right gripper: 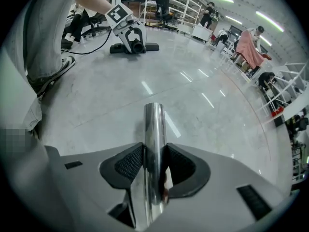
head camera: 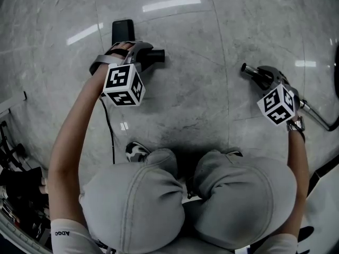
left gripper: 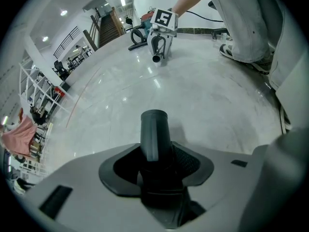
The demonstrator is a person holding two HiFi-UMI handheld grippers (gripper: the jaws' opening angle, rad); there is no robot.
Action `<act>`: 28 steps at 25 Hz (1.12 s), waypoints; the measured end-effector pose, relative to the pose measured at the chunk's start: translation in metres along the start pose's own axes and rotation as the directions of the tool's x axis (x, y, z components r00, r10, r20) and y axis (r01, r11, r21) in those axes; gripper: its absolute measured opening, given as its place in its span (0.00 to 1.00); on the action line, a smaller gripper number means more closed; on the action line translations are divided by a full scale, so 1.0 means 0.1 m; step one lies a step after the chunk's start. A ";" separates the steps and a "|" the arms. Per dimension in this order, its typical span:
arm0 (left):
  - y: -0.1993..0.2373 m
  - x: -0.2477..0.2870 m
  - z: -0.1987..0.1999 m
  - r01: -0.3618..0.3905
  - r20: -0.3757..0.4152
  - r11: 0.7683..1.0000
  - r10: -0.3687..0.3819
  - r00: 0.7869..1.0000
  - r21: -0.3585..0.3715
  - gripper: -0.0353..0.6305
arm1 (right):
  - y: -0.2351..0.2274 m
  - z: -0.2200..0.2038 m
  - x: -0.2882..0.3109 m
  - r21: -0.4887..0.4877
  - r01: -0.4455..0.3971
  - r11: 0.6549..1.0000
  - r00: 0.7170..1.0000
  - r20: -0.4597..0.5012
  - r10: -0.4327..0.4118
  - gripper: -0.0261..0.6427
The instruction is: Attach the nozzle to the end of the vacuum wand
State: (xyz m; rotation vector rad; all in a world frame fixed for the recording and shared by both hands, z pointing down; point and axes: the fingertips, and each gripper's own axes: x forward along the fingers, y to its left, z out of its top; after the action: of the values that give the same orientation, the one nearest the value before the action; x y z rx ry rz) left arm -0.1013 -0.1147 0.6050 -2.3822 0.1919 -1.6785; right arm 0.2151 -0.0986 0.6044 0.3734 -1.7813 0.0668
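Observation:
My left gripper [head camera: 139,56] is shut on the black nozzle [head camera: 157,54], whose flat floor head [head camera: 123,29] rests on the marble floor. The nozzle's round neck [left gripper: 154,134] sticks out past the left gripper's [left gripper: 155,166] pads. My right gripper [head camera: 267,77] is shut on the shiny metal vacuum wand [head camera: 249,70], which runs back to the right [head camera: 318,118]. The wand [right gripper: 154,139] sits tight between the right gripper's [right gripper: 154,166] ribbed pads. Nozzle and wand end are well apart, open ends facing each other across bare floor. Each gripper shows in the other's view, far off: the right one [left gripper: 161,28], the left one [right gripper: 128,30].
A black cable [head camera: 109,134] trails on the floor by the person's left shoe [head camera: 137,151], and the knees [head camera: 212,194] fill the lower middle. Dark gear [head camera: 16,189] lies at the left edge. Shelves and people [right gripper: 251,47] stand far off, and a staircase [left gripper: 108,28].

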 end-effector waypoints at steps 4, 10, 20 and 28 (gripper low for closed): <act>0.07 0.05 0.14 -0.003 0.015 1.000 0.003 1.000 -0.028 0.35 | -0.10 0.07 -0.02 -0.001 0.011 1.000 1.000 -0.007 -0.011 0.28; 0.17 0.18 0.43 0.005 0.036 1.000 -0.005 0.999 -0.009 0.35 | -0.21 0.23 0.04 0.005 0.013 1.000 1.000 -0.017 -0.013 0.28; 0.21 0.29 0.73 0.012 0.055 1.000 -0.014 0.998 0.024 0.35 | -0.20 0.72 0.10 -0.028 -0.001 1.000 1.000 0.016 0.002 0.27; 0.15 0.32 0.89 0.030 0.072 0.997 -0.035 0.997 0.072 0.35 | 0.14 0.93 0.21 -0.091 -0.052 0.995 0.999 0.005 0.052 0.28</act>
State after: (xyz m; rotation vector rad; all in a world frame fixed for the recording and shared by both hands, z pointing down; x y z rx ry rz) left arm -0.0067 -0.1271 0.6016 -2.4020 0.0800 -1.5813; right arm 0.1199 -0.1121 0.6038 0.2623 -1.7945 0.0212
